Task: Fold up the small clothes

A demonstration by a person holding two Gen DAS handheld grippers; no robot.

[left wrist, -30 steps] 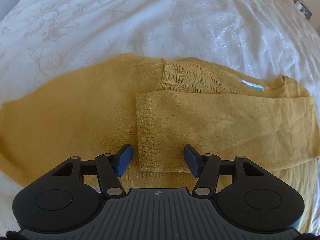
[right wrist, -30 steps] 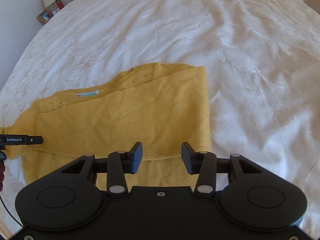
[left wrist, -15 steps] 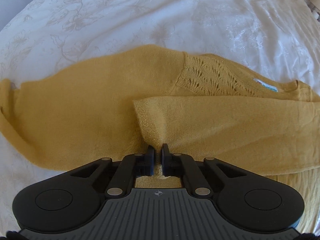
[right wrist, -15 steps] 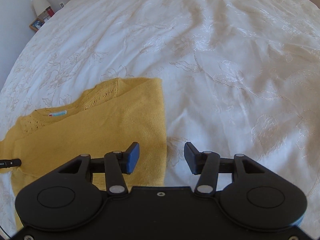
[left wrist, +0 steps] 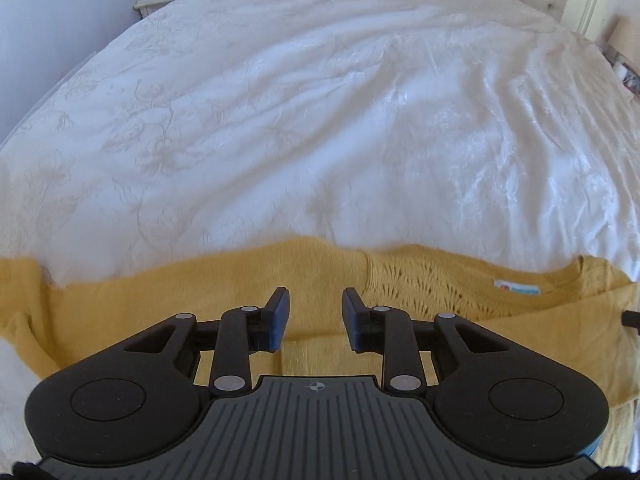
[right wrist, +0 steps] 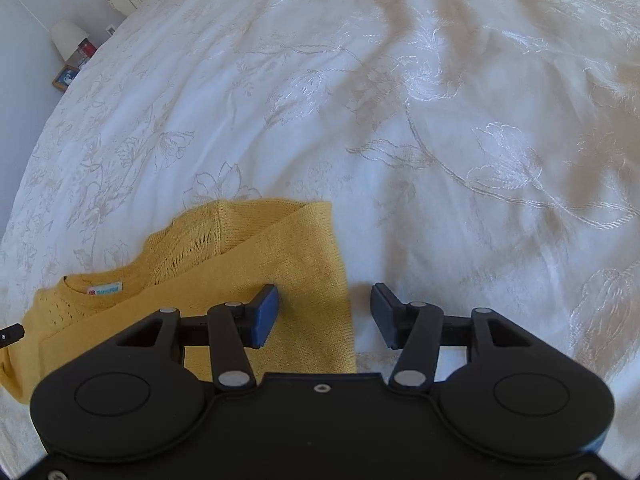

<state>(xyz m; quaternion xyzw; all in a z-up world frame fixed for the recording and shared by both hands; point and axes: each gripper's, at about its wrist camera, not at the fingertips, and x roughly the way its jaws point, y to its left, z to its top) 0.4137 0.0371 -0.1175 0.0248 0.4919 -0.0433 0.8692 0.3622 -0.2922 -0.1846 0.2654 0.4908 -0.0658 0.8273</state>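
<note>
The left gripper (left wrist: 313, 320) hangs low over the sweater (left wrist: 160, 304), its camera looking along the fingers across the bed. Its jaws stand apart with nothing between them; the blue pads (left wrist: 280, 322) frame a strip of yellow knit below. Whether the tips touch the cloth cannot be told.

The right gripper (right wrist: 324, 316) is also spread wide and holds nothing. Its left finger sits over the sweater's right edge, its right finger over bare bedspread (right wrist: 440, 140), so the garment's side edge runs up between them.

The sweater (right wrist: 280, 264) is mustard yellow, a fine knit, lying flat on the white bedspread (left wrist: 320, 120) with its floral embroidery. In the left view it stretches across the lower frame, one sleeve (left wrist: 28, 292) reaching to the left edge. An openwork lace panel (left wrist: 416, 284) sits at the shoulder, and a white neck label (left wrist: 518, 287) with blue print shows at the collar to the right. Lower down, a folded layer lies across the body. In the right view the right side is folded over in a diagonal crease (right wrist: 248, 248), giving a straight vertical edge. A small black tip (right wrist: 12, 333), likely the other gripper's, pokes in at far left.
</note>
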